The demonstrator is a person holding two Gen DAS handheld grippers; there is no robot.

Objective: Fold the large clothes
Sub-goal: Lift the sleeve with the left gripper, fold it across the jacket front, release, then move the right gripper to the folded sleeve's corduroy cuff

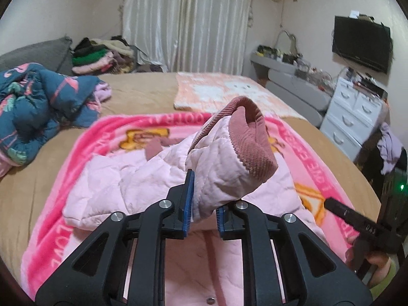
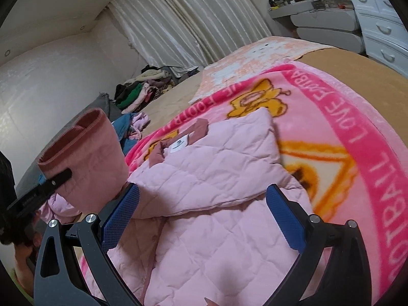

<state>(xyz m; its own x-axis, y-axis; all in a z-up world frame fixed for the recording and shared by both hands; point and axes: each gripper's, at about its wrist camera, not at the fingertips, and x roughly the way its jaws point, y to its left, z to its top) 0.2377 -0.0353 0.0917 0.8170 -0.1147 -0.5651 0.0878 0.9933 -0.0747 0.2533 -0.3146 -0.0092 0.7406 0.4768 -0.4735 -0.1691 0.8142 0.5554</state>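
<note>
A pink quilted jacket (image 2: 209, 178) lies on a bright pink blanket (image 2: 357, 132) on the bed. My left gripper (image 1: 202, 211) is shut on the jacket's sleeve (image 1: 224, 165), holding it up; the dusty-rose ribbed cuff (image 1: 252, 140) stands above the jaws. The lifted sleeve (image 2: 89, 158) and the left gripper's finger (image 2: 54, 181) also show at the left of the right wrist view. My right gripper (image 2: 204, 214) is open and empty, its blue pads (image 2: 122, 214) spread over the jacket's body. The jacket's collar (image 2: 178, 142) points away.
A crumpled teal patterned quilt (image 1: 38, 102) lies at the bed's left. A pile of clothes (image 1: 102, 56) sits by the curtain. A peach towel (image 1: 224, 91) lies beyond the blanket. A white drawer unit (image 1: 354, 112), a dressing table and a wall television stand to the right.
</note>
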